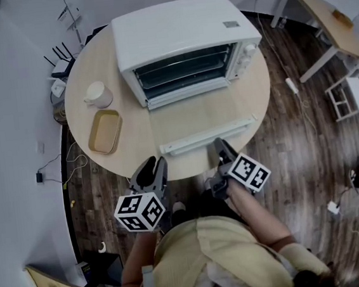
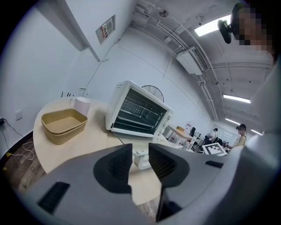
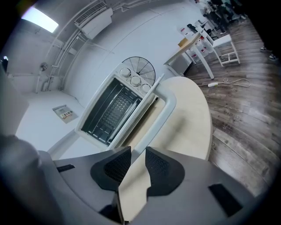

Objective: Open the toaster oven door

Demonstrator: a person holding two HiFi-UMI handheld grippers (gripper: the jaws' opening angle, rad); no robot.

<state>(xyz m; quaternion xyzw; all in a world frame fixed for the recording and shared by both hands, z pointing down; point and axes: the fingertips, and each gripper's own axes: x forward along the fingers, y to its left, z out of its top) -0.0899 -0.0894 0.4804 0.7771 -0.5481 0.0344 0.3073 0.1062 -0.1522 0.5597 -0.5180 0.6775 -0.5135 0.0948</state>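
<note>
Two empty grippers, door down flat

The toaster oven (image 1: 182,44) stands ahead of both grippers. Its door (image 1: 199,115) lies open toward them, with the handle (image 1: 207,137) just ahead of the left gripper (image 1: 149,169) and the right gripper (image 1: 221,147). Both have jaws apart with nothing pressed between the pads, though the handle's end shows through the left one's gap. The task looks done, so the risk is a stray nudge: lifting the handle could swing the door shut, and leaning on it could tip the oven forward. A tan tray (image 1: 105,131) and white cup (image 1: 98,94) sit ahead-left of the left gripper on the round pale tabletop (image 1: 257,93). Around it is dark plank floor (image 1: 295,153) with loose cables, and another table (image 1: 326,22) stands far right.
</note>
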